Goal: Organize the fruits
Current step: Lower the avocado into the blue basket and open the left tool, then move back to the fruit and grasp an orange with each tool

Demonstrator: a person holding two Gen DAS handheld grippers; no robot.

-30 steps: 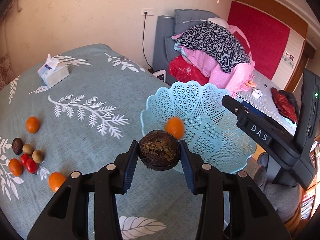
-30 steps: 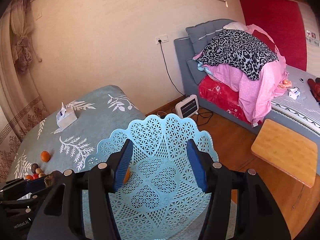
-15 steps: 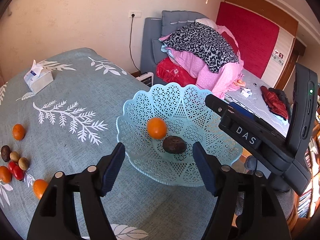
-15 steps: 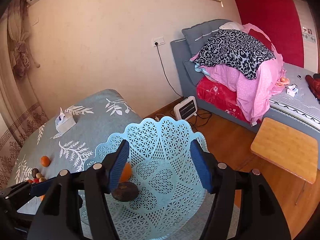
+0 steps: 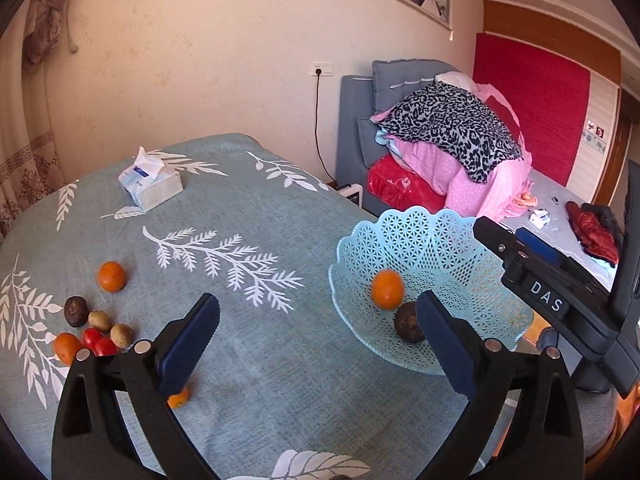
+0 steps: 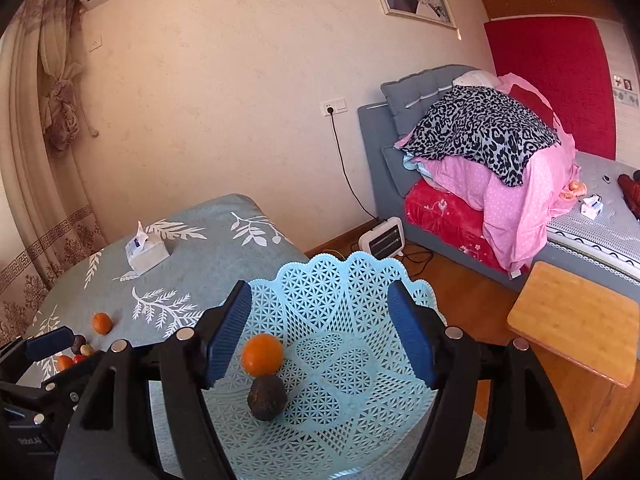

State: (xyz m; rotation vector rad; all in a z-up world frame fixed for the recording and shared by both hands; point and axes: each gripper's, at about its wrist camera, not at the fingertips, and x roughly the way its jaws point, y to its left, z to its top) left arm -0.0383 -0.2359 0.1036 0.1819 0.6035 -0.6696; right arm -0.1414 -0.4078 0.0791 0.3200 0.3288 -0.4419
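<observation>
The left gripper has been drawn back from the pale blue basket since a second ago, when a dark brown fruit was pinched between its pads; that dark brown fruit is now seen lying inside the basket, touching an orange there, and the jaws are spread wide with nothing between them. The table, covered by a grey-green leaf-print cloth, is shown with the basket set at its right edge, partly overhanging it. The right gripper is held above the basket, its jaws likewise spread apart and empty (the blue pads frame the two fruits below). A tissue box stands toward the far edge. Near the left edge a lone orange is seen, and just nearer a cluster is gathered: a dark fruit, two small tan fruits, two small red fruits and another orange. A further orange is partly hidden behind the left gripper's finger.
</observation>
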